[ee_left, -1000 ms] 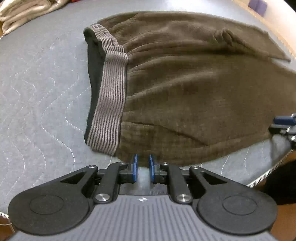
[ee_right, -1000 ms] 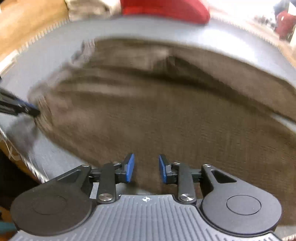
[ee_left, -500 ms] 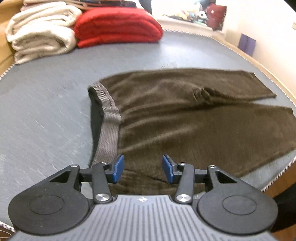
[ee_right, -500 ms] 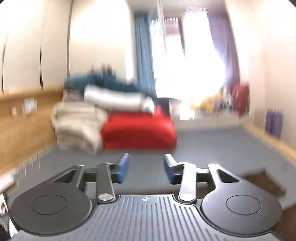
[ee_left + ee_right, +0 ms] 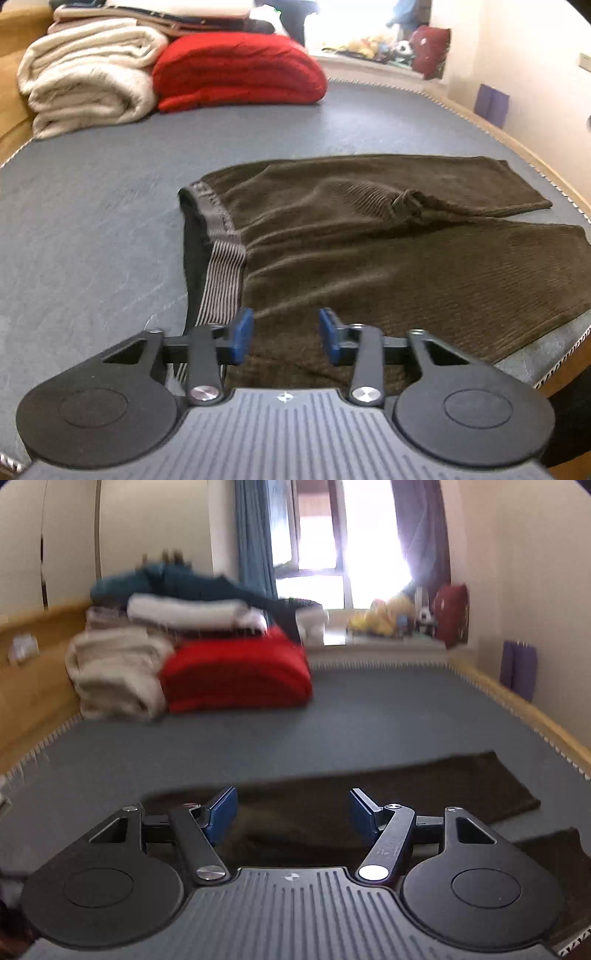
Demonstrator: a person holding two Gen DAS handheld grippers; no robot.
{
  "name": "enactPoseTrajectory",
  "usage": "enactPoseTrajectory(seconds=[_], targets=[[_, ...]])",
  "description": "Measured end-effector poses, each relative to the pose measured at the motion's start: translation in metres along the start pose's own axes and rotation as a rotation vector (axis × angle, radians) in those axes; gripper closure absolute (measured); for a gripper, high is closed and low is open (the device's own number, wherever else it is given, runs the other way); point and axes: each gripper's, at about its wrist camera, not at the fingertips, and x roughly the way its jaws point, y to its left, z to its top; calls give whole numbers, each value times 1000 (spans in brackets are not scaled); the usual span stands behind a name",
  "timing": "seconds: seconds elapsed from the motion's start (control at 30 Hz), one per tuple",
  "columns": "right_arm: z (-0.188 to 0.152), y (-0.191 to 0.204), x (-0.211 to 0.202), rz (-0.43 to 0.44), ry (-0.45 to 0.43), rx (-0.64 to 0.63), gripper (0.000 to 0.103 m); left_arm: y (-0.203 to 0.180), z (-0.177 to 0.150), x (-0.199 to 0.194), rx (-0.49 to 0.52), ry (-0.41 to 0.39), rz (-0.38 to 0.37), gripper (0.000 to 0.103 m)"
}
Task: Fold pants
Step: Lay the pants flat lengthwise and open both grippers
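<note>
With both grippers' fingers spread and empty, I judge the pants (image 5: pixel 388 258) soft and limp, best pinched at the waistband (image 5: pixel 221 266) by the bed's (image 5: pixel 92 221) near edge.

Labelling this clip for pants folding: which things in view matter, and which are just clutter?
Job:
- dark brown ribbed pants, spread flat
- left gripper, open
- right gripper, open

Clutter:
- folded red blanket
- rolled cream blanket
- grey quilted mattress underneath
</note>
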Motion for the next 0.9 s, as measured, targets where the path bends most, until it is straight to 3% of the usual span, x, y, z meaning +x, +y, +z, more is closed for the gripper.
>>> enactPoseTrajectory(seconds=[0.03, 0.07, 0.23, 0.43, 0.5, 0.63, 0.83, 0.9], targets=[[-6, -2, 11, 5, 22, -4, 35, -1, 2, 2, 2, 3, -3, 90], [-10, 1, 21, 13, 40, -8, 35, -1, 3, 4, -1, 5, -3, 92], [-29, -7, 58, 33, 80, 4, 35, -11, 12, 18, -22, 12, -37, 92], [-58, -18, 97, 57, 214, 171, 36, -22, 38, 51, -61, 61, -73, 91], [-53, -17, 99, 113, 192, 179, 36, -21, 59, 67, -68, 60, -66, 91], [-46, -20, 108, 101, 158, 91, 36, -14, 111, 105, -74, 32, -33, 91], [-39, -45, 122, 138, 192, 182, 36, 11, 184, 192, -65, 17, 62, 89], [-38, -50, 127, 132, 197, 187, 36, 21, 200, 229, -87, 55, 74, 82]])
